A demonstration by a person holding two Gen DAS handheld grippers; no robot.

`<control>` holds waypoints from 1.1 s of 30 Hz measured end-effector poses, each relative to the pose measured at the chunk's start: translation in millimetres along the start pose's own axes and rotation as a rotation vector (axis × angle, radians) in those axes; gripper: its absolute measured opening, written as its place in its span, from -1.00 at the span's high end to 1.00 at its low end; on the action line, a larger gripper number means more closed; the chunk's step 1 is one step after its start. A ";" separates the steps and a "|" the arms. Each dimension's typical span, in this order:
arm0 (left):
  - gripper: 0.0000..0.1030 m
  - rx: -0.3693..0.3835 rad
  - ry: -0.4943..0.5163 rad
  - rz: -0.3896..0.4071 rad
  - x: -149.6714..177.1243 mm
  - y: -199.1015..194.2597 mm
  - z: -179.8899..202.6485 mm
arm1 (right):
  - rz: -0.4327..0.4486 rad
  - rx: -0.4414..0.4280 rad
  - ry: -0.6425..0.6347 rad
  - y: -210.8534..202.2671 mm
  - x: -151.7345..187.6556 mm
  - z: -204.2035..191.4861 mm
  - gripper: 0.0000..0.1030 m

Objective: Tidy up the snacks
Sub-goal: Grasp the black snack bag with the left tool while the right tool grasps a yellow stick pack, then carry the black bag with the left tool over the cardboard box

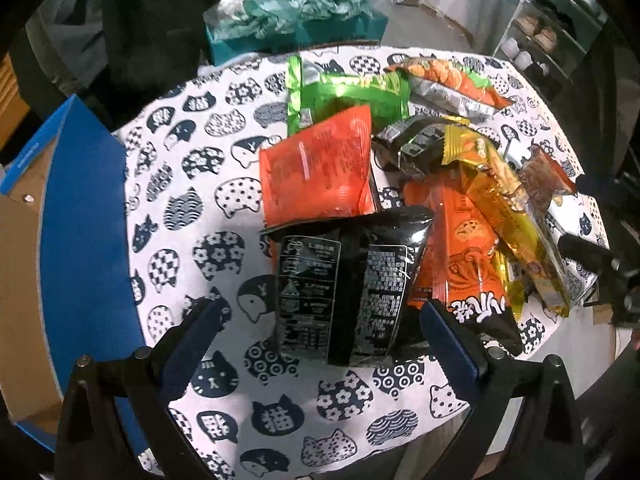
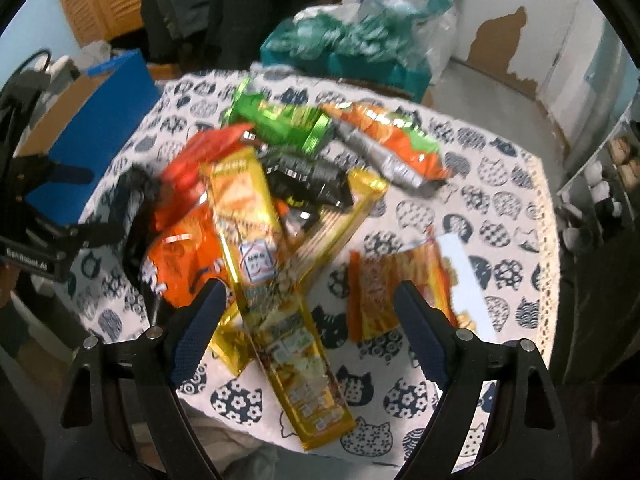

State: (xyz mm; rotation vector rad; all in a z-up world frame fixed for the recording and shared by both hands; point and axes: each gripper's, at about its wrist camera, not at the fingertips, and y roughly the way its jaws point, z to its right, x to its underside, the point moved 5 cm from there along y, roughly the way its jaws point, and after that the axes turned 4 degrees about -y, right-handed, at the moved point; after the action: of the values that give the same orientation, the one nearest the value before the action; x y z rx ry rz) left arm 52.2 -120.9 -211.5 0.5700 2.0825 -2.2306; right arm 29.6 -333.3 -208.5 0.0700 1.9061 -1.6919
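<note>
A heap of snack packets lies on a round table with a cat-print cloth (image 1: 192, 208). In the left wrist view my left gripper (image 1: 320, 316) is open, its fingers straddling the near end of a black packet (image 1: 348, 288). Behind that lie a red-orange packet (image 1: 316, 168) and a green packet (image 1: 344, 96). In the right wrist view my right gripper (image 2: 310, 296) is open above a long yellow packet (image 2: 276, 300). A small orange packet (image 2: 396, 284) lies by its right finger. An orange bag (image 2: 184, 256) sits to the left. The left gripper (image 2: 40, 208) shows at the left edge.
An open blue cardboard box (image 1: 84, 216) stands against the table's left side. Beyond the table's far edge sits a teal box stuffed with plastic bags (image 1: 296, 24). A shoe rack (image 1: 548, 32) stands at the far right. The cloth's right part (image 2: 500, 208) is bare.
</note>
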 end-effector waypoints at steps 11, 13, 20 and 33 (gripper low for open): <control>-0.97 -0.026 0.030 -0.026 -3.9 29.5 3.4 | -0.087 -0.045 -0.075 41.2 5.5 -16.6 -0.44; -0.95 -0.020 0.030 -0.024 -4.5 33.0 3.0 | -0.103 -0.050 -0.081 48.6 6.3 -17.7 -0.29; -0.22 0.014 0.043 -0.040 0.0 39.9 4.8 | -0.111 -0.095 -0.066 53.8 7.0 -20.0 0.22; -0.12 0.024 0.014 0.070 -2.7 -5.9 -6.8 | -0.057 -0.087 -0.018 20.6 -1.8 -25.2 0.40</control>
State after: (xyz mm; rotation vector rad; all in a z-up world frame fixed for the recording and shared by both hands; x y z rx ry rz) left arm 54.7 -114.3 -205.3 0.6507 2.0116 -2.2234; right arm 29.9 -305.5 -225.5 -0.0332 1.9832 -1.6386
